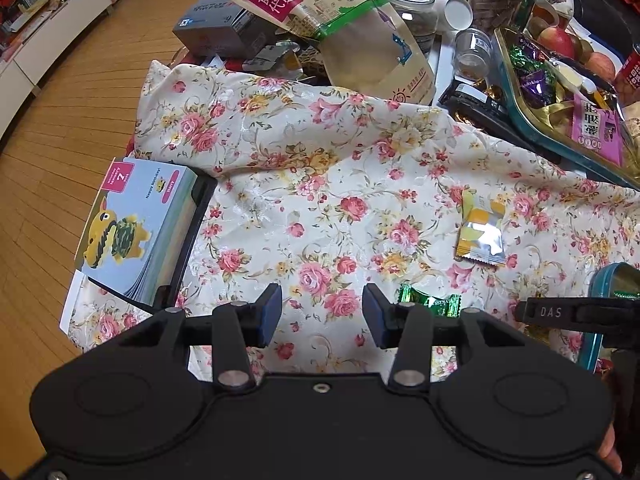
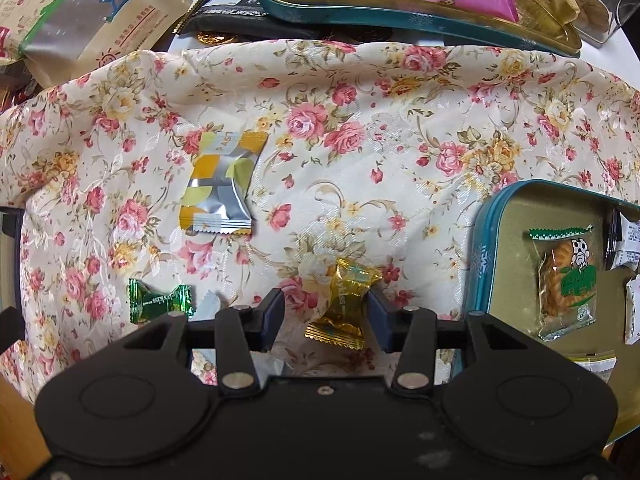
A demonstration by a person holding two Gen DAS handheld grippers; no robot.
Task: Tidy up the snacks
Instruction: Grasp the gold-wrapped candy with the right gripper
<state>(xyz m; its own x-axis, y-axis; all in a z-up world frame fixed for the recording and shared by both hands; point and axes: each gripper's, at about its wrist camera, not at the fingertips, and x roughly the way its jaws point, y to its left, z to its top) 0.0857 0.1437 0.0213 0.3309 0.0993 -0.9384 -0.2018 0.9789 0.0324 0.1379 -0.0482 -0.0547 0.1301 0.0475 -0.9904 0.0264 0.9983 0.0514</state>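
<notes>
A gold-wrapped candy [image 2: 346, 304] lies on the floral cloth [image 2: 360, 152] between the open fingers of my right gripper [image 2: 326, 314], close against the right finger. A green-wrapped candy [image 2: 160, 303] lies to its left and also shows in the left wrist view [image 1: 430, 303], partly hidden behind the right finger of my left gripper [image 1: 322, 314]. That gripper is open and empty above the cloth [image 1: 320, 184]. A yellow and silver snack packet [image 2: 219, 188] lies further out, also in the left wrist view [image 1: 480, 228]. A teal tin [image 2: 492, 240] at the right holds a wrapped biscuit [image 2: 564, 280].
A second teal and gold tin [image 2: 400, 12] with a pink packet stands at the back; in the left wrist view [image 1: 520, 108] it holds purple and green candies. A large kraft snack bag [image 1: 352, 28], jars, cups and boxes crowd the back. A blue box [image 1: 136, 232] sits at the left table edge.
</notes>
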